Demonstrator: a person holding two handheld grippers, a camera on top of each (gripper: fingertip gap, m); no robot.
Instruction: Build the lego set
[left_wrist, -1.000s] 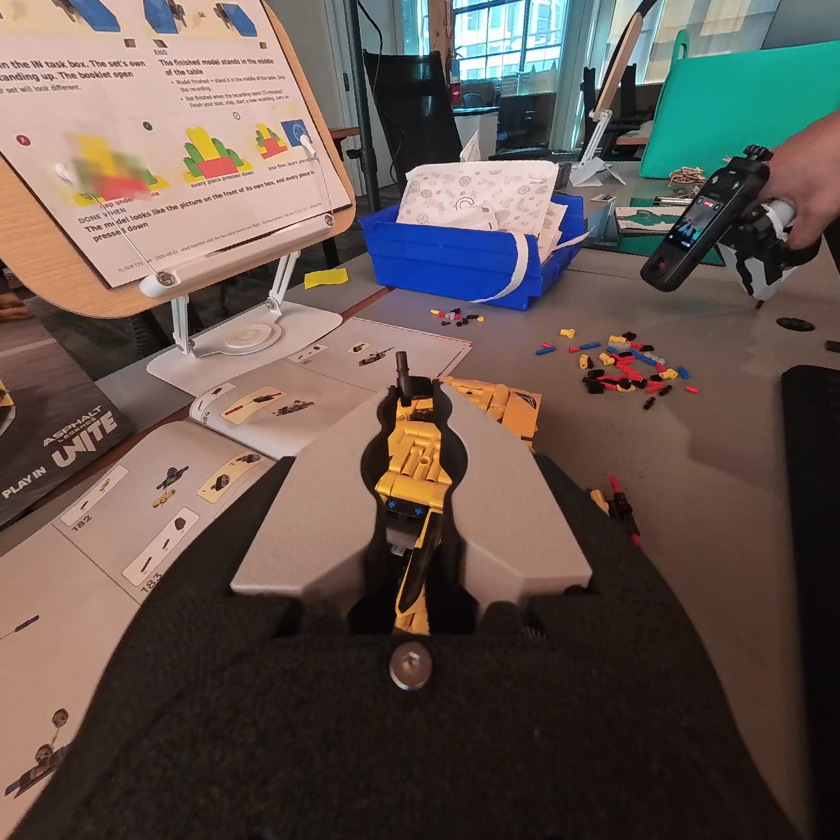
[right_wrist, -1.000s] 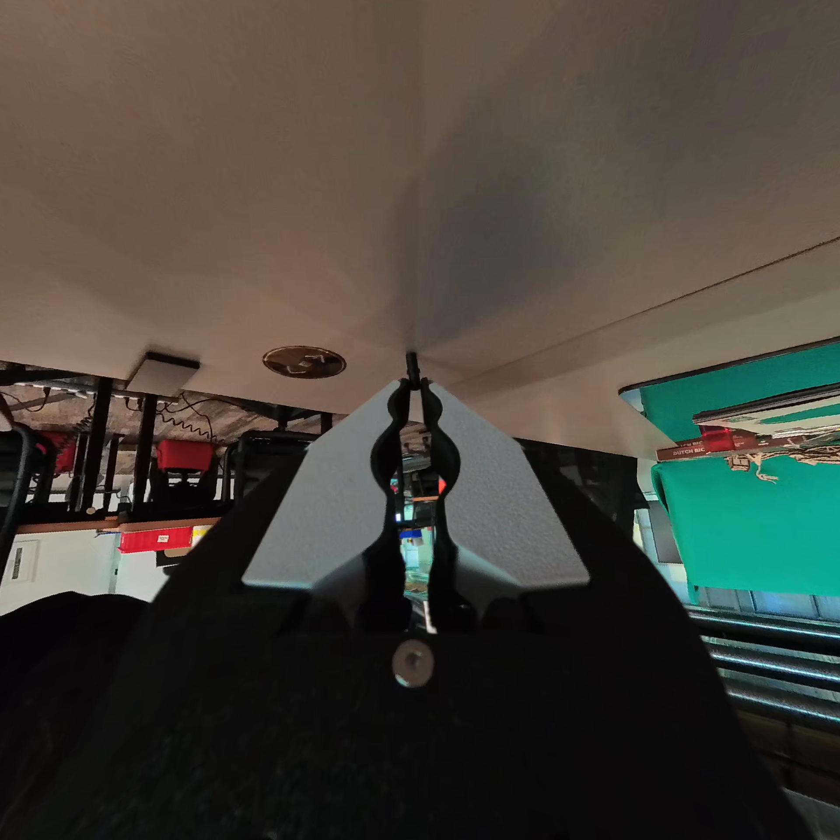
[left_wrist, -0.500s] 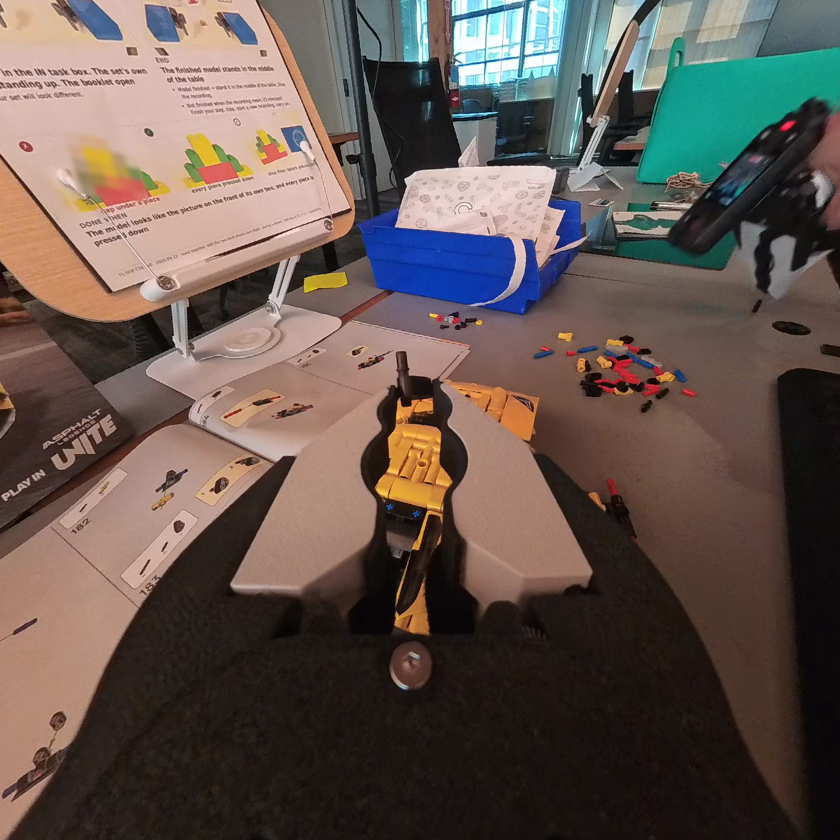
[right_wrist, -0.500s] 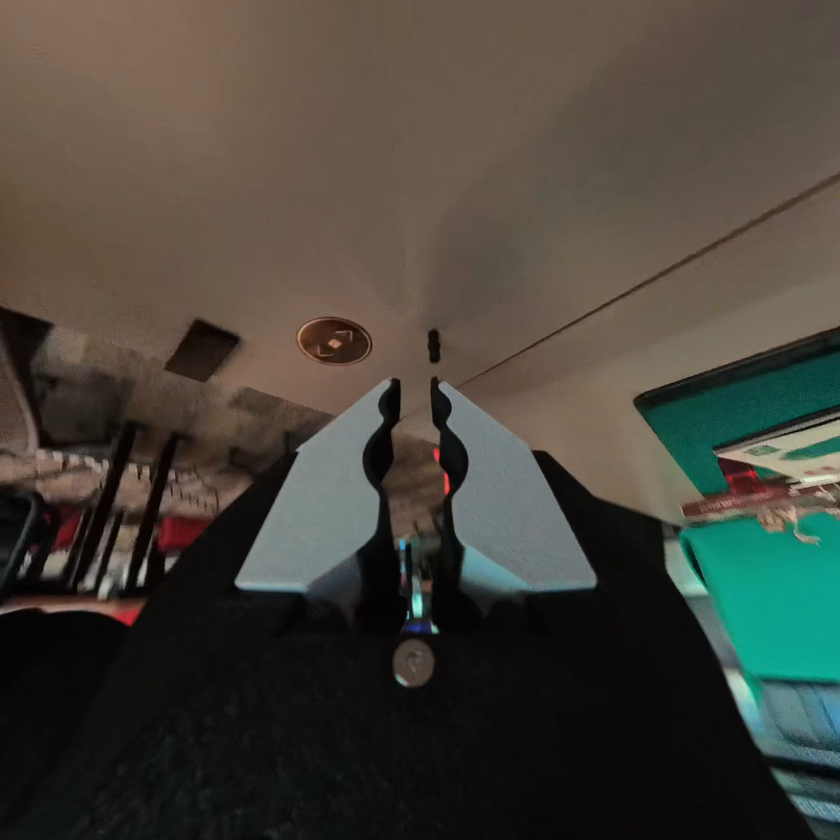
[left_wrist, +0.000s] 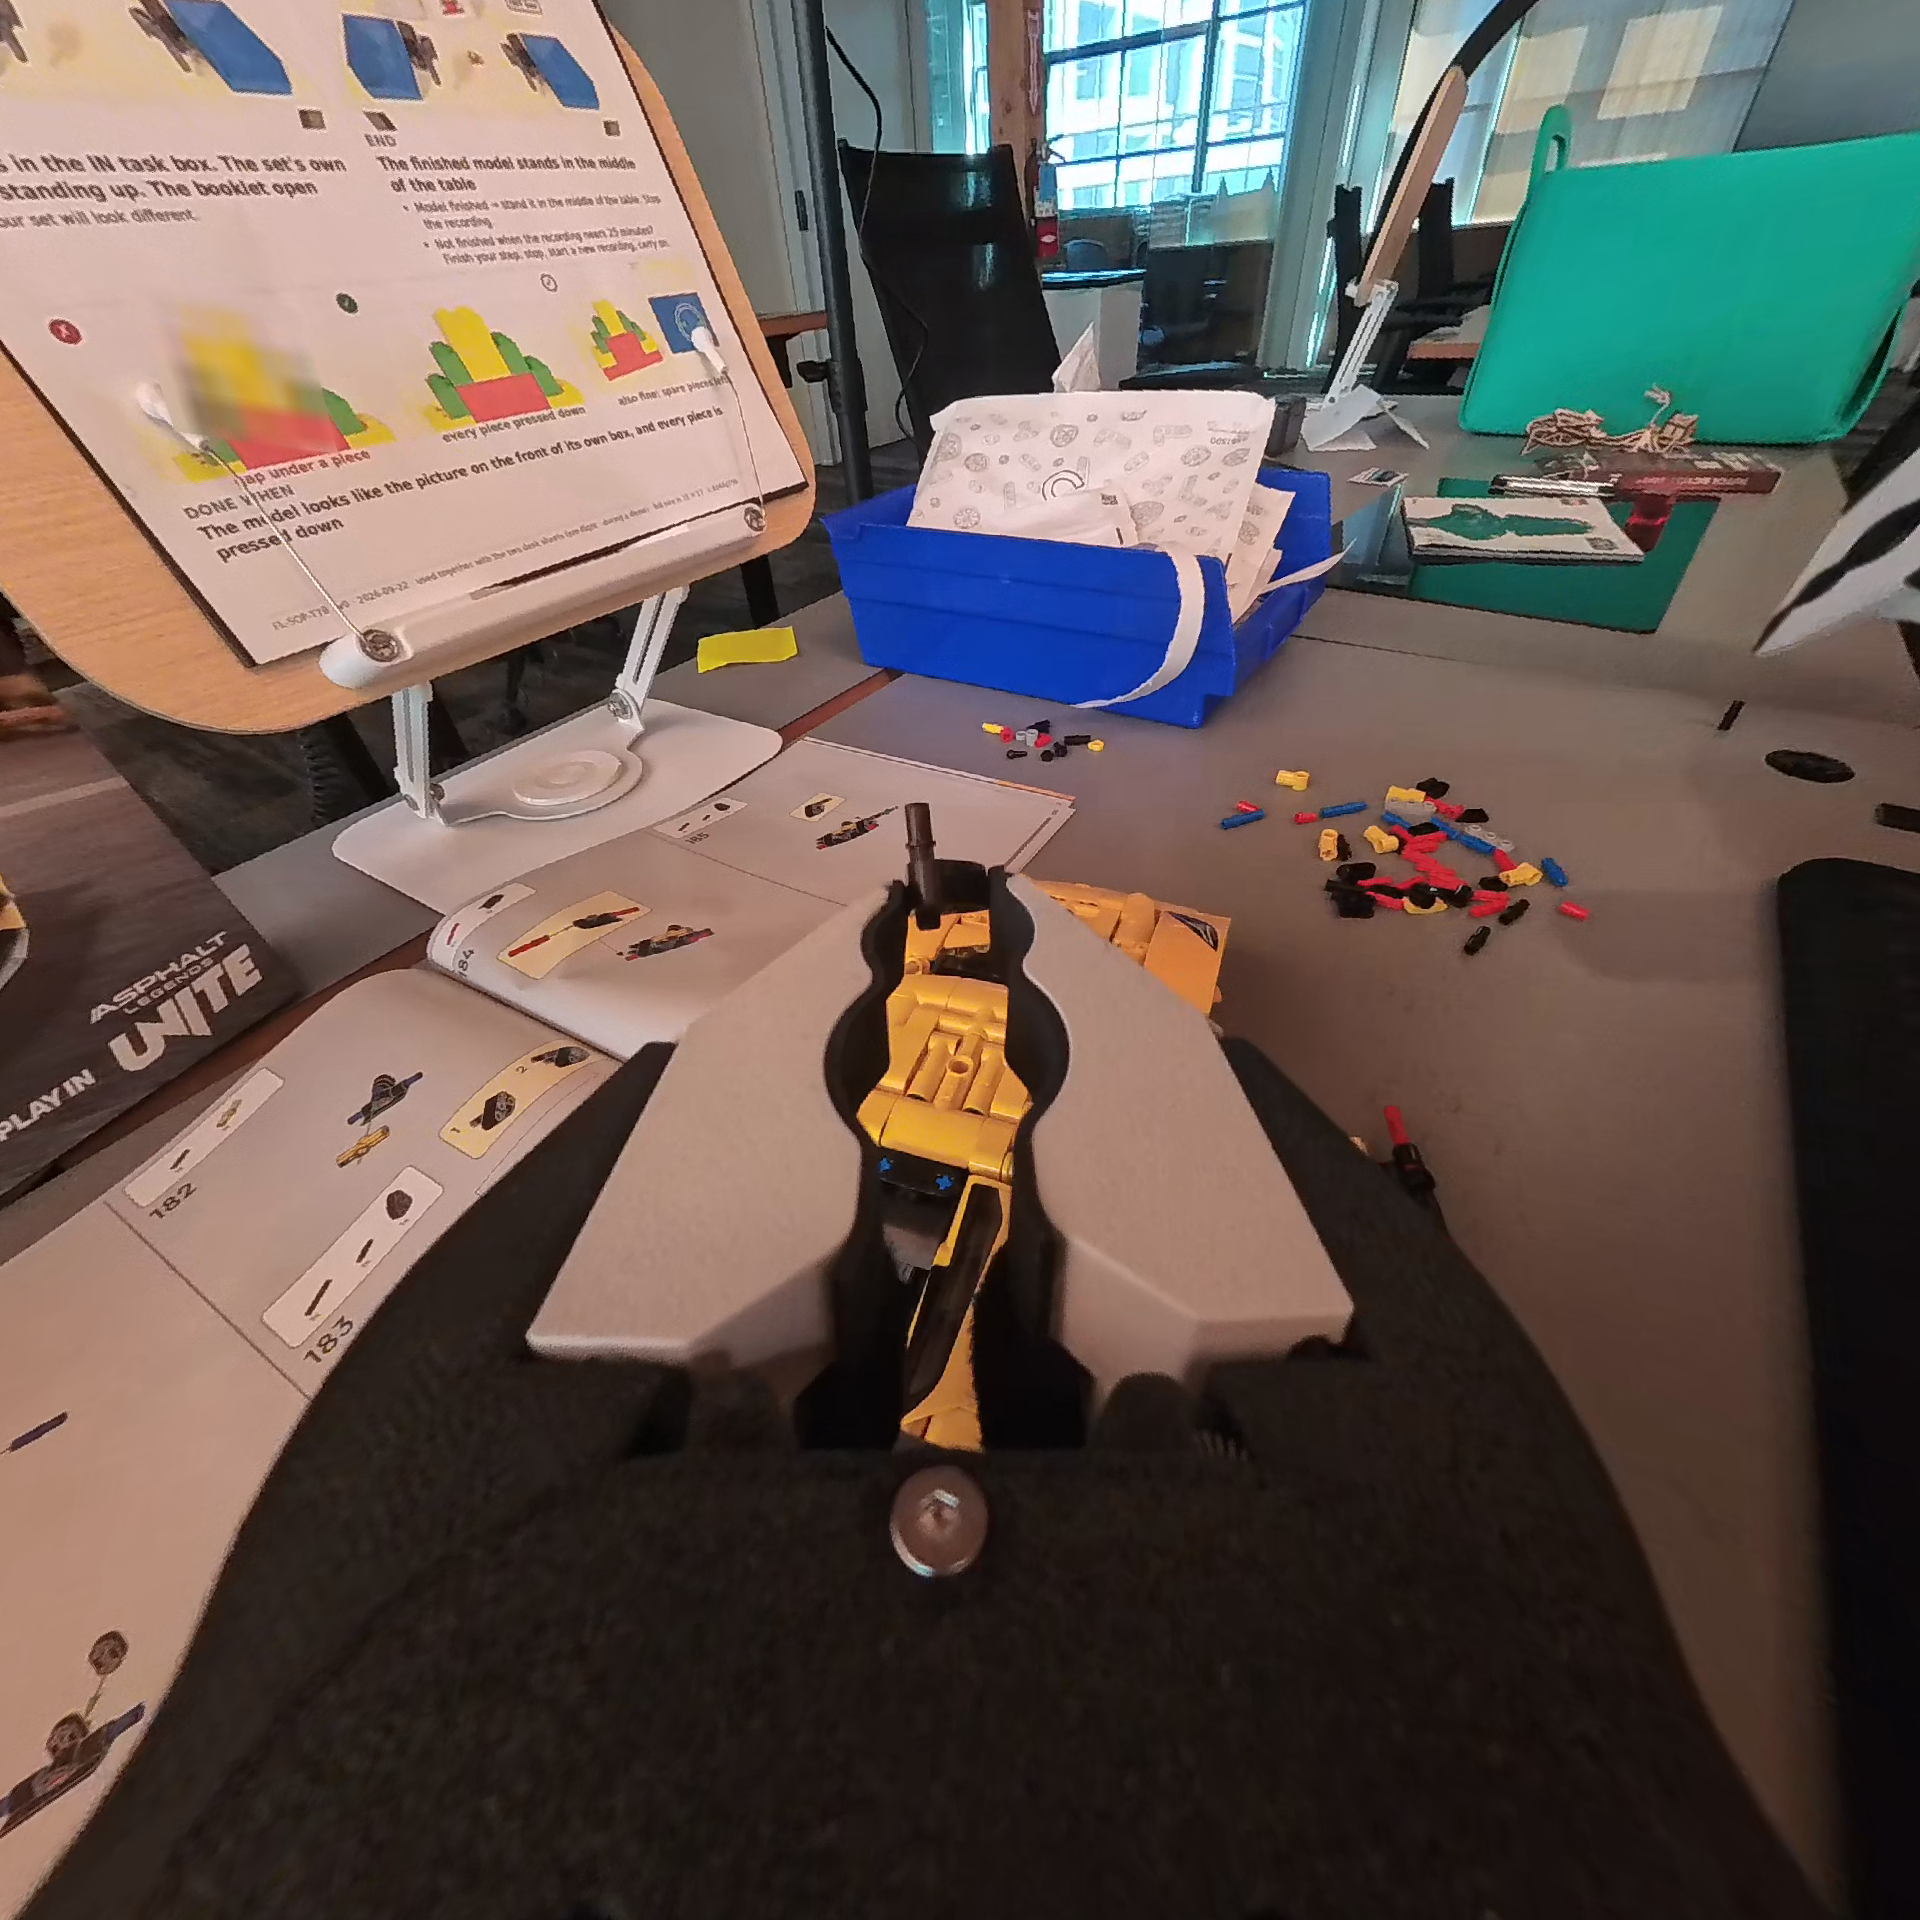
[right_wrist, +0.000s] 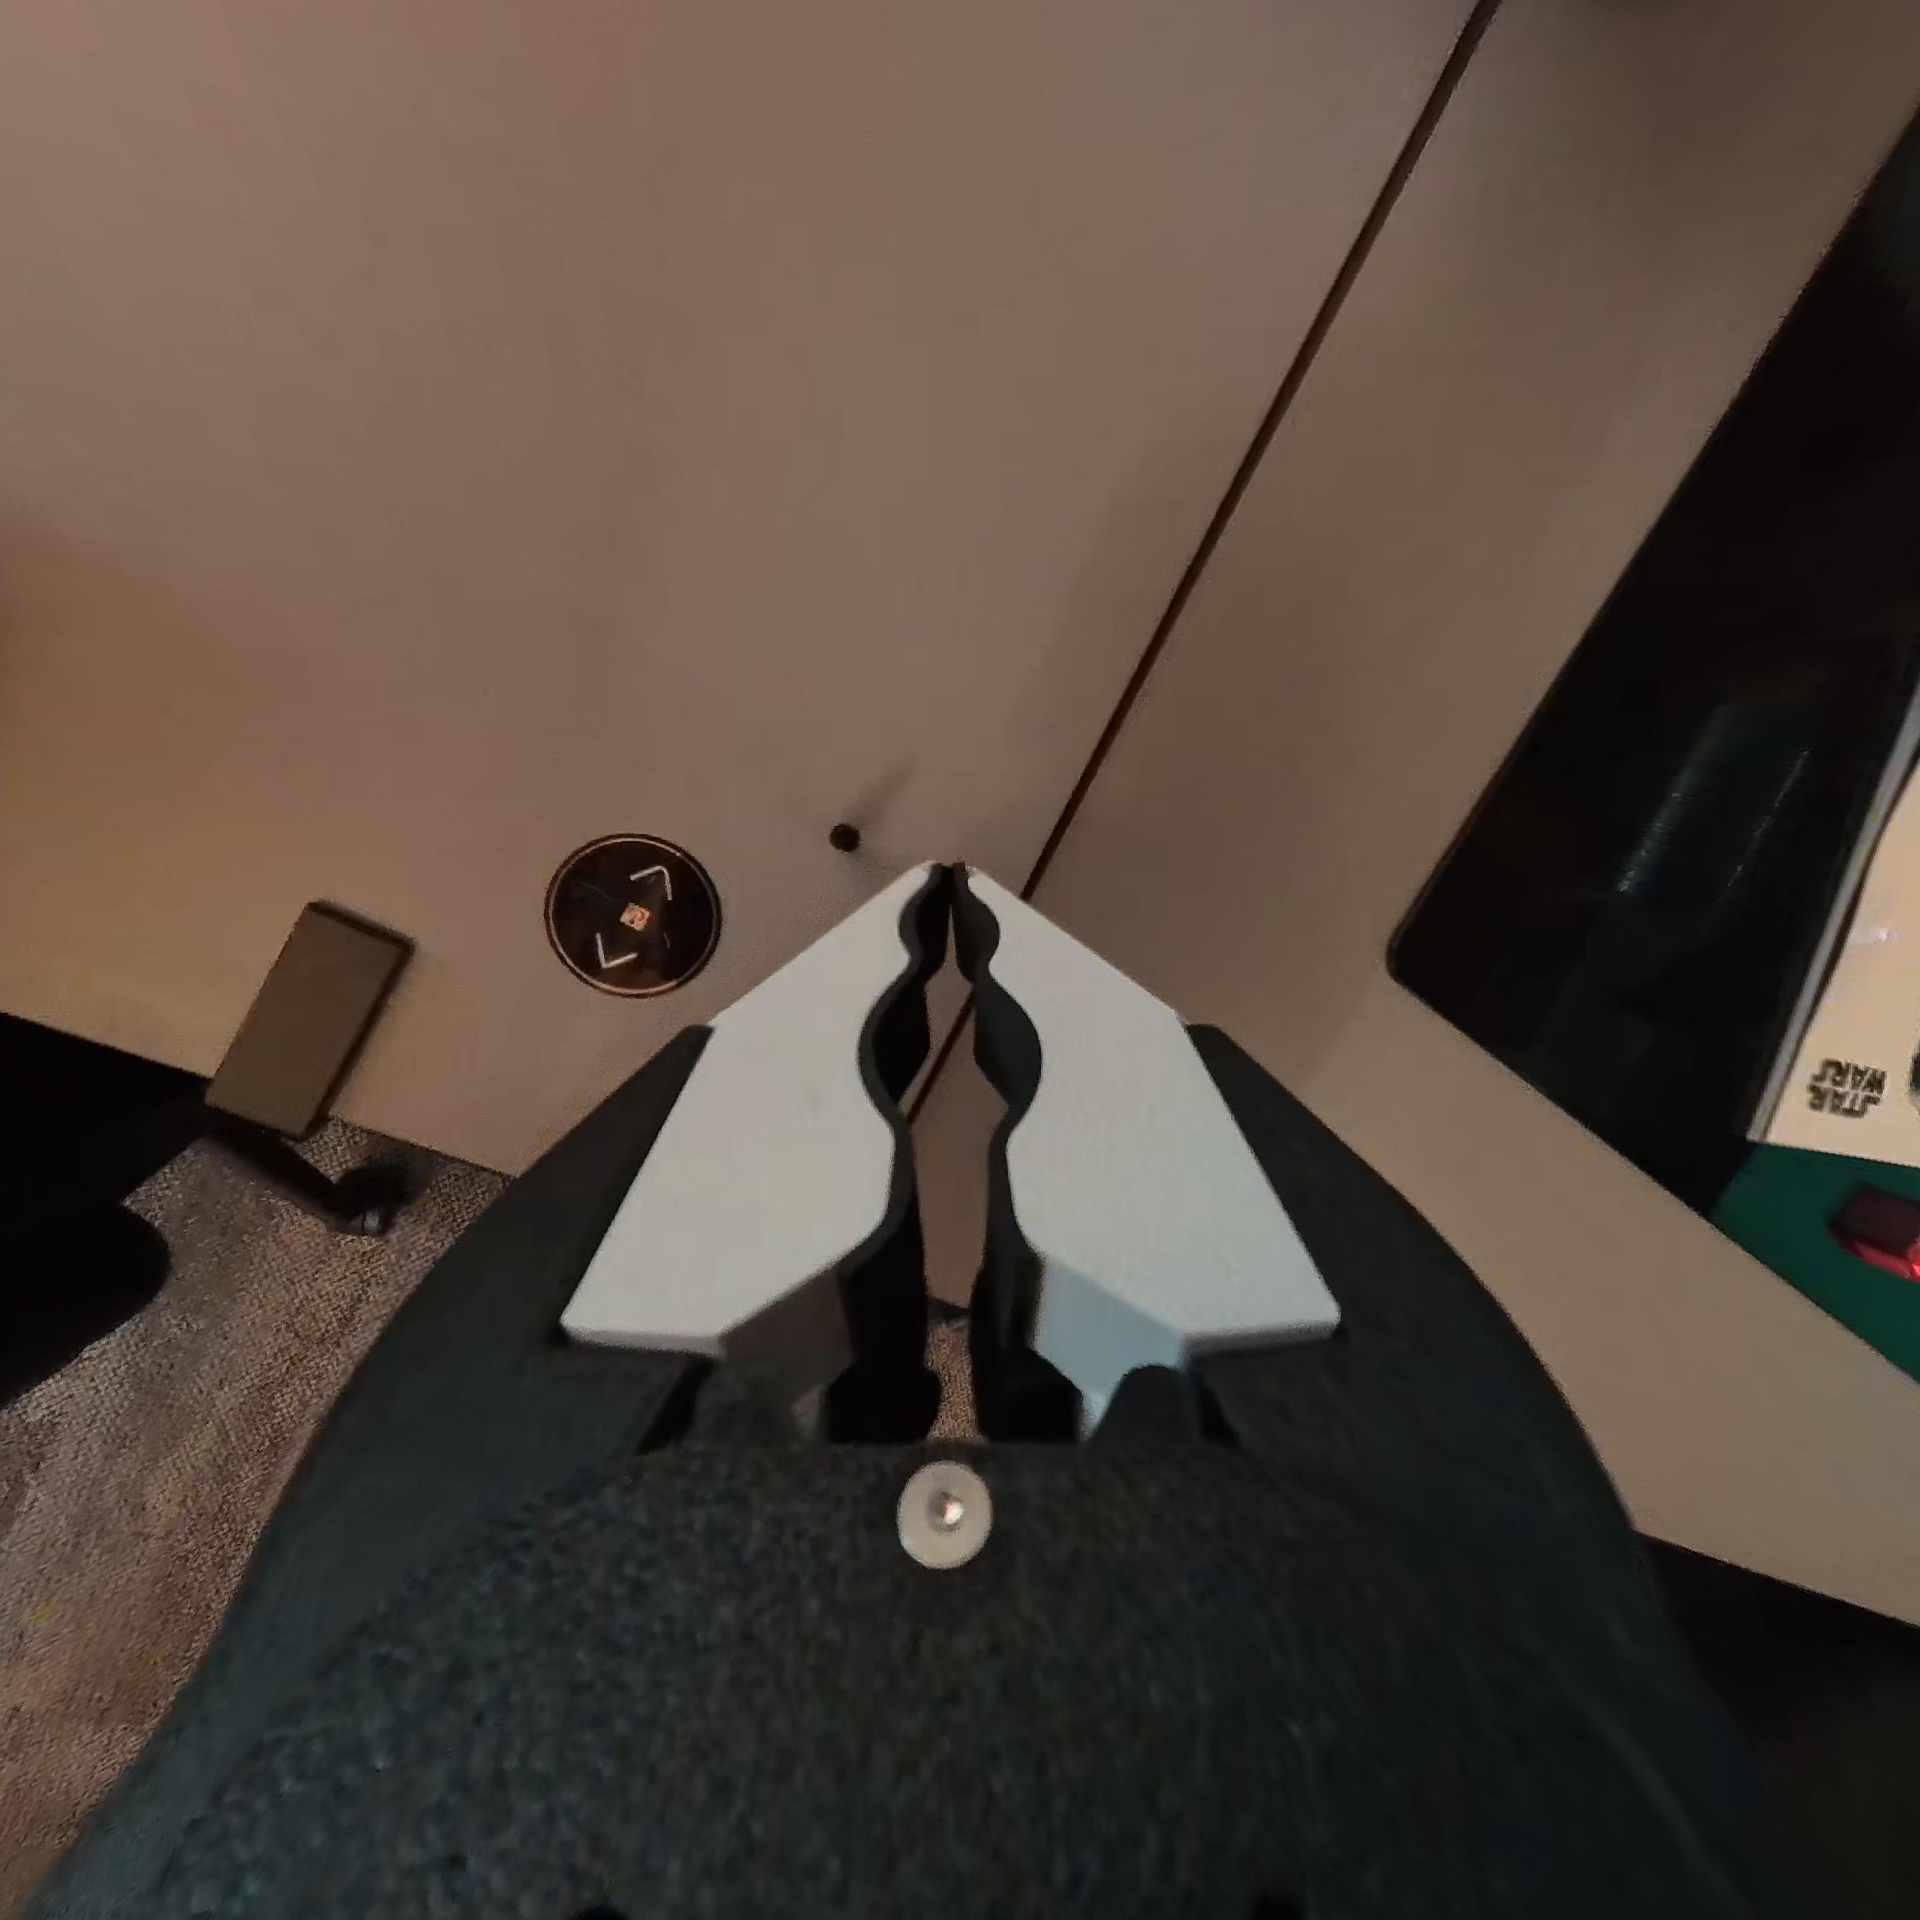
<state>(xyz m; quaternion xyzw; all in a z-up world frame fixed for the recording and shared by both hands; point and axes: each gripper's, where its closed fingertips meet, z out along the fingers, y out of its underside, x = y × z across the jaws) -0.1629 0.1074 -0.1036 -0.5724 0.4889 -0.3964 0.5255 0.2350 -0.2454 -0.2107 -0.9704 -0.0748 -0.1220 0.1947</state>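
Lego model (left_wrist: 951, 1081) lengthwise between clamping left tongs (left_wrist: 948, 883); right tongs (right_wrist: 948, 871) closed, empty.

Yellow lego model (left_wrist: 951, 1070) clamped in the left tool (left_wrist: 948, 883); loose pieces (left_wrist: 1423, 857) scattered beyond.

The left wrist view is bright, with daylight coming from the big windows (left_wrist: 1143, 94) at the back. The grey desk (left_wrist: 1558, 1091) shows soft shadows beside the small loose pieces (left_wrist: 1423, 862). Straight lines bend near the edges (a wide lens does that). The right wrist view is dim and brownish. The green board (left_wrist: 1704, 281) looks a bit fuzzy.
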